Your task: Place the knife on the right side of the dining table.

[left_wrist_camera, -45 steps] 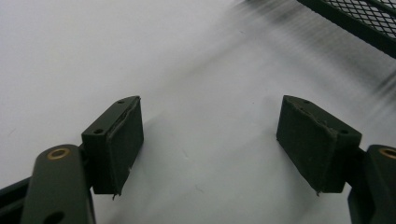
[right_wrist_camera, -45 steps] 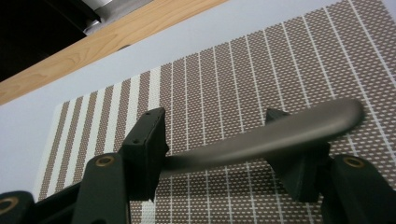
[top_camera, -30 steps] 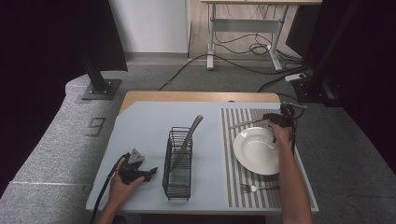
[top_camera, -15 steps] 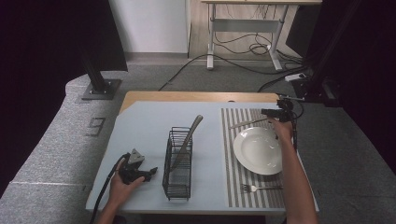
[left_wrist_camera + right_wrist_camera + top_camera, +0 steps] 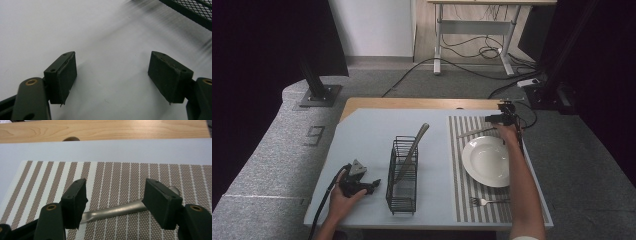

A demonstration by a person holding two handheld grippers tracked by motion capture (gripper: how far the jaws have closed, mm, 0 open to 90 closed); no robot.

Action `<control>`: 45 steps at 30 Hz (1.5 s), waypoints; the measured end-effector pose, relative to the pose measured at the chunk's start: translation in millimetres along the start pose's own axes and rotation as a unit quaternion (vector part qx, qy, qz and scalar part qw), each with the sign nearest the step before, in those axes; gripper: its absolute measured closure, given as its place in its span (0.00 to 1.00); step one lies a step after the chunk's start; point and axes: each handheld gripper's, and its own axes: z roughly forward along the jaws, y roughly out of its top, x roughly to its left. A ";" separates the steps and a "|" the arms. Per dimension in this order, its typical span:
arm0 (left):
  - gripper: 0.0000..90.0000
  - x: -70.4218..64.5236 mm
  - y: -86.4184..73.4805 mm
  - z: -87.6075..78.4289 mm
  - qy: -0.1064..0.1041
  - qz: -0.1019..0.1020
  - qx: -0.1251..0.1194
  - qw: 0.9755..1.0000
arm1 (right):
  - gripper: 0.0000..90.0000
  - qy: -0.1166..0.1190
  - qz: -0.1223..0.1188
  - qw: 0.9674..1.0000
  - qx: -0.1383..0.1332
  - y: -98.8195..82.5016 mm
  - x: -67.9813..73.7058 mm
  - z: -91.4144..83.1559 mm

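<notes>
a pale table (image 5: 367, 135) carries a striped placemat (image 5: 50, 172) at its right side. on the mat's far end, beyond the white plate (image 5: 488, 161), lies a metal utensil (image 5: 112, 210): stiff, light, probably slick, best pinched across its handle. my right gripper (image 5: 115, 200) stands wide open astride it, holding nothing; my left gripper (image 5: 112, 72) rests open on the table.

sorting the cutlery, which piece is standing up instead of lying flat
The utensil leaning in the black wire rack, handle poking out the top. The fork and the utensil by the right gripper lie flat on the striped placemat.
</notes>
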 end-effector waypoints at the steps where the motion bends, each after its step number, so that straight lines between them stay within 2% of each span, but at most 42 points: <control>1: 0.25 0.2 0.0 0.0 0.000 0.000 0.000 1.000 | 0.39 0.003 0.000 1.000 0.010 -0.6 -1.3 5.6; 7: 0.25 -0.1 0.0 0.0 0.001 0.000 0.000 1.000 | 0.39 0.001 -0.004 0.999 0.042 3.1 -3.2 17.4; 13: 0.25 -0.1 0.0 0.0 0.000 0.000 0.000 1.000 | 0.40 0.005 -0.007 0.999 0.047 2.6 -3.6 24.9; 19: 0.25 -0.2 0.0 0.0 0.001 0.000 0.000 1.000 | 0.41 -0.014 -0.009 0.998 0.063 0.9 -4.0 26.1; 27: 0.25 -0.2 0.0 0.0 0.001 0.001 0.000 1.000 | 0.40 -0.016 0.011 0.998 0.055 -0.2 -8.9 22.9; 29: 0.25 -0.2 0.0 0.0 0.001 0.000 0.000 1.000 | 0.41 -0.006 0.019 0.999 0.050 -0.6 -9.9 21.1; 33: 0.25 0.0 0.0 0.0 0.000 0.000 0.000 1.000 | 0.42 0.000 0.024 0.998 0.054 -2.0 -12.1 19.3; 36: 0.25 -0.5 0.0 -0.2 0.002 0.001 0.000 1.000 | 0.41 -0.004 0.025 0.998 0.064 -2.5 -13.1 18.5; 40: 0.25 -0.4 0.0 -0.2 0.001 0.001 0.000 1.000 | 0.39 -0.010 0.030 0.998 0.063 -3.1 -13.9 17.8; 42: 0.25 -0.7 -0.1 -0.1 0.003 0.002 -0.001 1.000 | 0.39 -0.016 0.030 0.998 0.051 -2.5 -13.9 15.6; 43: 0.25 -0.8 -0.1 -0.1 0.003 0.002 -0.001 1.000 | 0.39 -0.009 0.034 0.999 0.036 -1.8 -13.3 10.6; 45: 0.25 -0.4 0.0 -0.1 0.001 0.001 0.000 1.000 | 0.39 -0.003 0.034 0.999 0.028 -1.4 -12.2 6.7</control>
